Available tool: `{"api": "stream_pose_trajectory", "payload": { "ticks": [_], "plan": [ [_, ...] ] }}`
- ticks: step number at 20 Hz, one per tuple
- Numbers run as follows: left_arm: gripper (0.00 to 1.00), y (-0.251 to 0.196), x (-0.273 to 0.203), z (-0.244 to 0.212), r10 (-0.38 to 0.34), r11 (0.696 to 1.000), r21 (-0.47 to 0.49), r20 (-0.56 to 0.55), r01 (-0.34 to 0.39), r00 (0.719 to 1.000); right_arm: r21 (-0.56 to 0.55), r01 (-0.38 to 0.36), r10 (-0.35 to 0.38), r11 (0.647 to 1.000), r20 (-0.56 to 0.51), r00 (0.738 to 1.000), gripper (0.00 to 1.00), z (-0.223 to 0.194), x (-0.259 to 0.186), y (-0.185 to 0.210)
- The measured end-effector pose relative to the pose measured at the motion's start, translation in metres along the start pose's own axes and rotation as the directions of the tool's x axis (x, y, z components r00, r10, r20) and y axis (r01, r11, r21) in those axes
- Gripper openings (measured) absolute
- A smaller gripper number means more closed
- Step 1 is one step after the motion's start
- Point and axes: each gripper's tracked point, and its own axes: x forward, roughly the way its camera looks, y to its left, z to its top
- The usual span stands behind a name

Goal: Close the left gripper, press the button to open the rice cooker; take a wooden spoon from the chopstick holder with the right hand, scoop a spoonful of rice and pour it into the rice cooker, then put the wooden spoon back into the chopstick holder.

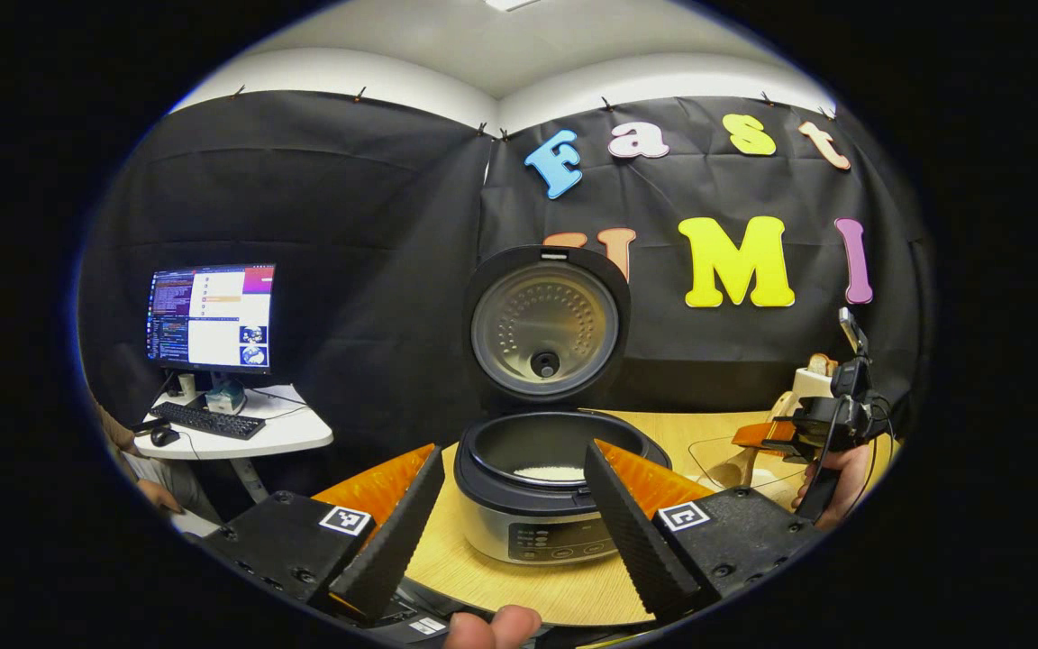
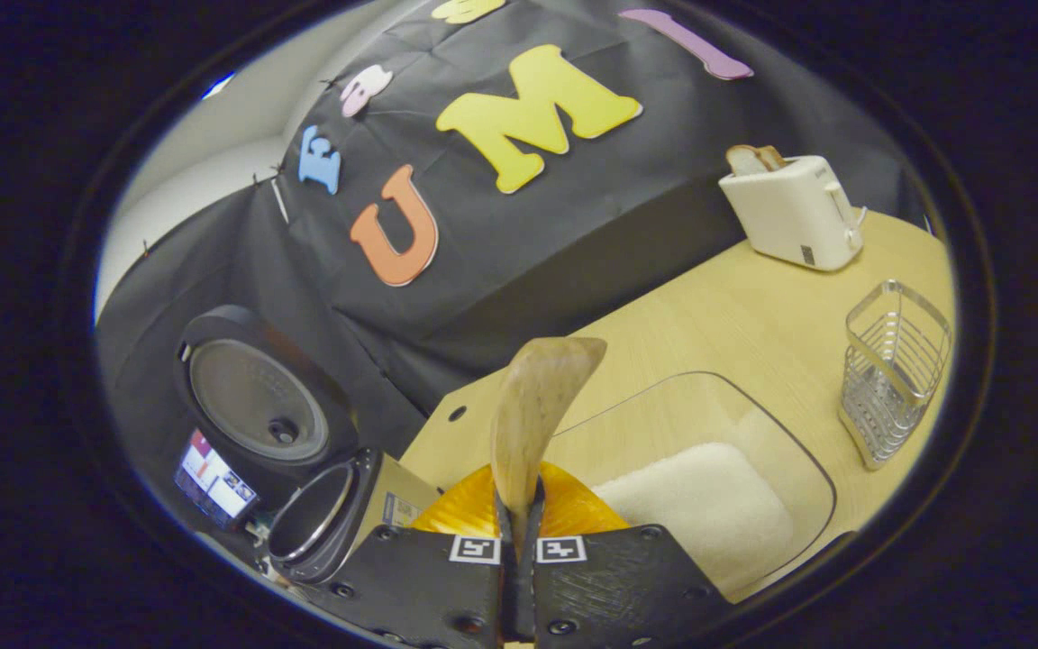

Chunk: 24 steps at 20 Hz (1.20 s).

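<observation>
Right gripper view puts my right gripper [image 2: 519, 532] pinching the pale wooden spoon [image 2: 532, 410] by its handle, bowl up, above the clear glass dish of white rice [image 2: 695, 505]. My left gripper [image 1: 510, 527] hangs spread before the open grey rice cooker [image 1: 541, 496] at the desk's near edge; the wire chopstick holder [image 2: 893, 370] waits at the right edge.

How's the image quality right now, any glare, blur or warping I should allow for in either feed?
Left gripper view: sharp, evenly lit, fisheye bends the table edge, monitor bright. Right gripper view: tilted, wooden spoon slightly soft up close, toaster and chopstick holder clear.
</observation>
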Motion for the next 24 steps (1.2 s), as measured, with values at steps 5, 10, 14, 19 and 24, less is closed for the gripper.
{"api": "stream_pose_trajectory", "payload": {
  "ticks": [5,10,14,19,24],
  "plan": [
    [0.99,0.000,0.000,-0.003,-0.005,1.000,-0.015,-0.019,0.004,1.000,0.056,-0.015,0.012,0.998,0.062,0.998,0.00,0.026,-0.018,-0.009],
    [0.99,0.006,-0.002,0.000,0.005,1.000,-0.024,-0.015,-0.005,1.000,0.120,-0.044,0.032,0.992,0.101,0.994,0.00,0.057,-0.034,-0.012],
    [0.99,0.012,-0.003,0.001,0.012,1.000,-0.020,-0.018,-0.012,1.000,0.161,-0.076,0.053,0.984,0.146,0.988,0.00,0.088,-0.045,-0.006],
    [0.99,0.022,-0.006,0.007,0.002,1.000,-0.011,-0.005,-0.002,1.000,0.201,-0.142,0.107,0.969,0.175,0.979,0.00,0.123,-0.047,0.032],
    [0.99,0.028,-0.006,0.009,0.002,1.000,0.019,-0.001,-0.002,1.000,0.192,-0.226,0.203,0.955,0.130,0.970,0.00,0.116,-0.024,0.108]
  ]
}}
